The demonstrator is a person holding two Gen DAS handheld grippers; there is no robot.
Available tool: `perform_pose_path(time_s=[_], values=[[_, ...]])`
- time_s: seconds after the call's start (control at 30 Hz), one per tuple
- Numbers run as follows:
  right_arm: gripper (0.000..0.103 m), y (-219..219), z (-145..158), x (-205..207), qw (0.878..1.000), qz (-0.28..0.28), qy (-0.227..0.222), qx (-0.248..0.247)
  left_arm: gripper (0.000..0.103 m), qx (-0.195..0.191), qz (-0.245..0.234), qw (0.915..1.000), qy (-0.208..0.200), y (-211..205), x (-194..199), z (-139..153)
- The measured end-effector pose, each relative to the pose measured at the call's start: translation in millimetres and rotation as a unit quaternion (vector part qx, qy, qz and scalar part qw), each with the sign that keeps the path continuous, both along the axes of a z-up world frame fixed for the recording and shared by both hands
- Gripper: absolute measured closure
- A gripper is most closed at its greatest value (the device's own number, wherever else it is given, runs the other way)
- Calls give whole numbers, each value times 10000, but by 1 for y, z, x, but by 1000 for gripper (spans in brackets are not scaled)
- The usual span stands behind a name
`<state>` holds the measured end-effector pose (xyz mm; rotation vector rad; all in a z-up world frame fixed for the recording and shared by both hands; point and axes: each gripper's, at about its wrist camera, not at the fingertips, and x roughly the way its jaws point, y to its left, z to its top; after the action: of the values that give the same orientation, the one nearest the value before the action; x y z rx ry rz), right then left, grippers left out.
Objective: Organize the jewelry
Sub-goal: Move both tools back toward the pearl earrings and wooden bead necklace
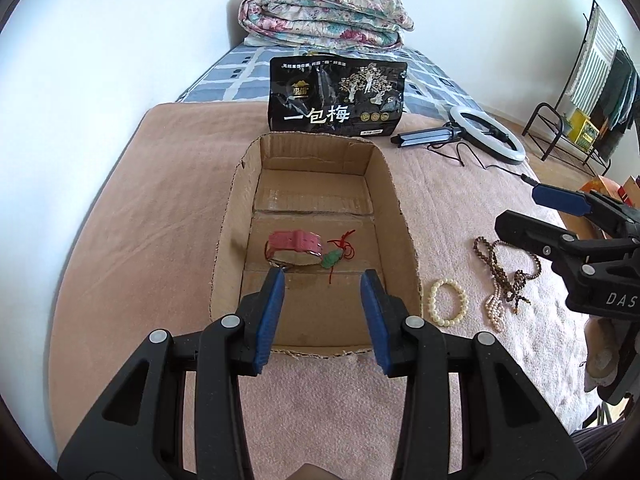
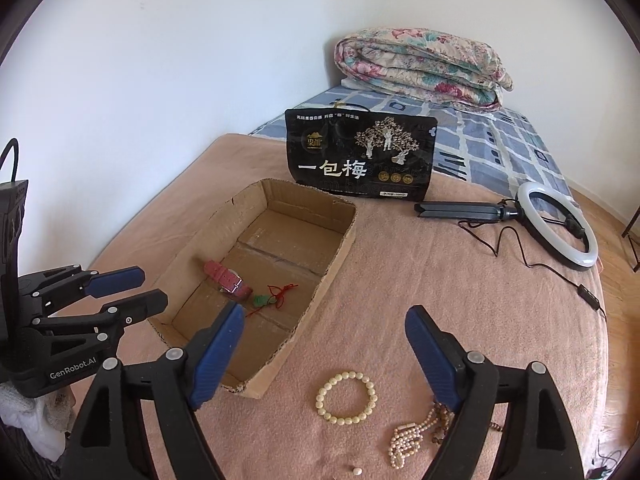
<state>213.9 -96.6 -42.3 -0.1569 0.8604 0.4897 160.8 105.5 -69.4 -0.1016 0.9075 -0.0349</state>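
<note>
The black bag point(image 1: 338, 98) standing behind the box point(image 1: 396, 200) carries large white characters, 一包梅, with a gold emblem above them, pale figures under trees and three gold seals; the smaller lines of print are too fine to read. In the right wrist view the left gripper point(image 2: 154, 286) has "GenRobot.AI" on its body, and in the left wrist view the right gripper point(image 1: 516, 212) shows "DAS" before the frame edge cuts the word off.

The left gripper point(image 1: 322, 276) hangs over the near end of the box, jaws partly apart and nothing between them. The right gripper point(image 2: 324, 316) stands wide open, also empty, above the pink blanket point(image 2: 400, 264) just right of the box.

Inside the box lie a pink watch point(image 1: 294, 246) and, just beside it, a green pendant point(image 1: 331, 259) on red cord – both on the cardboard floor near the left wall. Still outside, on the blanket to the right of the box: a cream bracelet point(image 2: 346, 398), a pearl strand point(image 2: 408, 438) and brown beads point(image 1: 500, 264) tangled with it. In the right wrist view the right-hand finger hides most of the brown beads. One loose pale bead point(image 2: 357, 471) lies near the bottom edge – what it came from cannot be told.

Farther back lie a ring light point(image 2: 560, 228) on a folded stand with its cable trailing, and a rolled floral quilt point(image 1: 324, 16)
</note>
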Motion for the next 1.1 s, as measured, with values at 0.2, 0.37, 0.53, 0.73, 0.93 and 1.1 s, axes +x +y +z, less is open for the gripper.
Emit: perform_pose_path(time_s=[0.2,0.37,0.53,0.73,0.93,1.1], values=[[9,-46,9,-15,9993,-359,-8,145,63,145,-324,9992,-169,-32,-17,10],[9,-87,7,-29,9976,-670,11,144,63,136,-588,9980,-190,-57,-29,13],[9,-126,5,-41,9952,-959,36,210,63,61,-772,9969,-135,-80,-39,8],[9,-157,-8,-58,9946,-1029,108,-72,63,69,-1016,9948,35,-103,-49,-6],[9,-174,-24,-61,9935,-1076,247,-263,63,6,-1210,9925,149,-122,-57,-20],[12,-178,-31,-57,9940,-990,335,-318,63,-81,-1396,9897,309,-134,-62,-33]])
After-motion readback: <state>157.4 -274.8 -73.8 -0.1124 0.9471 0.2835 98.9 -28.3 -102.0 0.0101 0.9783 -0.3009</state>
